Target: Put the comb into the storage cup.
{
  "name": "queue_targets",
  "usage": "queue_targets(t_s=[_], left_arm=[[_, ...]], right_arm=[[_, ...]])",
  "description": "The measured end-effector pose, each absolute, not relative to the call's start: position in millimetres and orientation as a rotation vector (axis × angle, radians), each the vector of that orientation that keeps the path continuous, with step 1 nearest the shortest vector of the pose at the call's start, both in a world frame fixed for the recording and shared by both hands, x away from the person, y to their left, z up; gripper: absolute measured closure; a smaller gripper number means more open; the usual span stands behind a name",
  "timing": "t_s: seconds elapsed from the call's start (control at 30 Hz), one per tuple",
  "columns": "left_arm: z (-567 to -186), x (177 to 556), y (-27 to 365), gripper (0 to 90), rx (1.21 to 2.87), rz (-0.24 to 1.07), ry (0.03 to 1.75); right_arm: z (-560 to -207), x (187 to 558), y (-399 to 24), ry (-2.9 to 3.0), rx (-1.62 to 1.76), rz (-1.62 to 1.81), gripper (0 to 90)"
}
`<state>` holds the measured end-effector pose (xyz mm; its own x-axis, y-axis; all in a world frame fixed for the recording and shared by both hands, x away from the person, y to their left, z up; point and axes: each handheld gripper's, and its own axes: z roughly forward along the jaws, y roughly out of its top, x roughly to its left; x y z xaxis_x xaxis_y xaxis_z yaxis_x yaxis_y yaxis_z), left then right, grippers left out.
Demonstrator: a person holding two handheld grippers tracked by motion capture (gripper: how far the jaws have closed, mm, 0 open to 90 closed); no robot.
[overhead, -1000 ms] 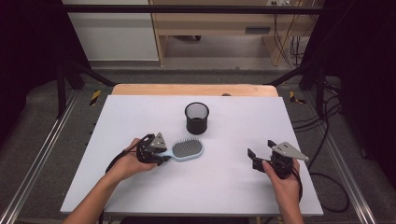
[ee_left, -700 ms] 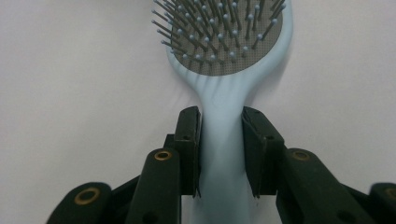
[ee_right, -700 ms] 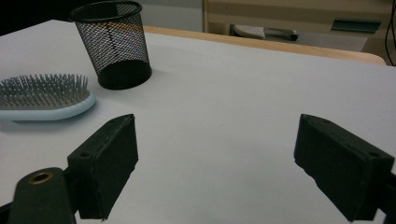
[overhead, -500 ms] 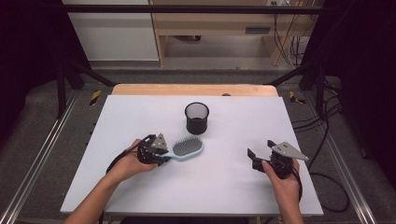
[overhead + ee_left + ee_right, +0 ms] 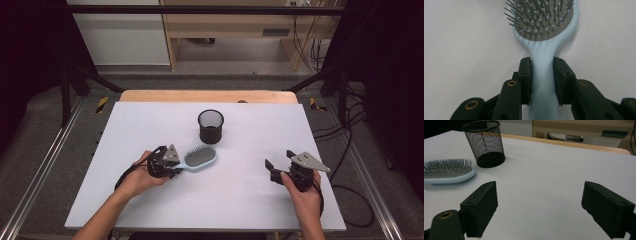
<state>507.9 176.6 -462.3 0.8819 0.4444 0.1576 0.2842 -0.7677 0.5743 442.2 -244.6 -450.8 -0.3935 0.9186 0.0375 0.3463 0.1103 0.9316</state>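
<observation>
A light blue hairbrush (image 5: 200,157) lies bristles up on the white table (image 5: 150,120), its head toward the middle. My left gripper (image 5: 177,167) has just been closing on its handle. In the left gripper view both pads (image 5: 526,75) press the sides of the handle of the hairbrush (image 5: 544,22), so my left gripper (image 5: 542,62) is shut on it. My right gripper (image 5: 278,160) rests at the table's right front. Its jaws stand open with nothing between them, as the right gripper view shows (image 5: 539,202). That view also has the hairbrush (image 5: 447,171) at far left.
A black mesh cup (image 5: 210,126) stands upright just beyond the brush head, and it is the mesh cup (image 5: 485,142) at the upper left of the right gripper view. Behind the table runs a wooden edge (image 5: 210,95).
</observation>
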Motion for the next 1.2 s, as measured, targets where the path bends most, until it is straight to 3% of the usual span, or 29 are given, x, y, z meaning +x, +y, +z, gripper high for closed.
queue_targets(t_s=[0.43,0.93,1.1,1.2], left_arm=[[-457.1,502.3,180.1,69.7,2.455,0.439,0.530],[-462.8,505.9,181.6,68.5,2.450,0.307,0.600],[-464.1,506.9,174.6,61.2,2.457,0.309,0.591],[-463.9,507.9,173.7,61.3,2.458,0.301,0.598]], right_arm=[[-451.1,442.5,-244.0,1.818,1.229,1.273,13.6],[-451.5,442.9,-242.6,1.825,1.227,1.272,13.6],[-451.6,442.9,-242.7,1.826,1.227,1.271,13.5],[-451.5,442.8,-242.9,1.825,1.230,1.272,13.5]])
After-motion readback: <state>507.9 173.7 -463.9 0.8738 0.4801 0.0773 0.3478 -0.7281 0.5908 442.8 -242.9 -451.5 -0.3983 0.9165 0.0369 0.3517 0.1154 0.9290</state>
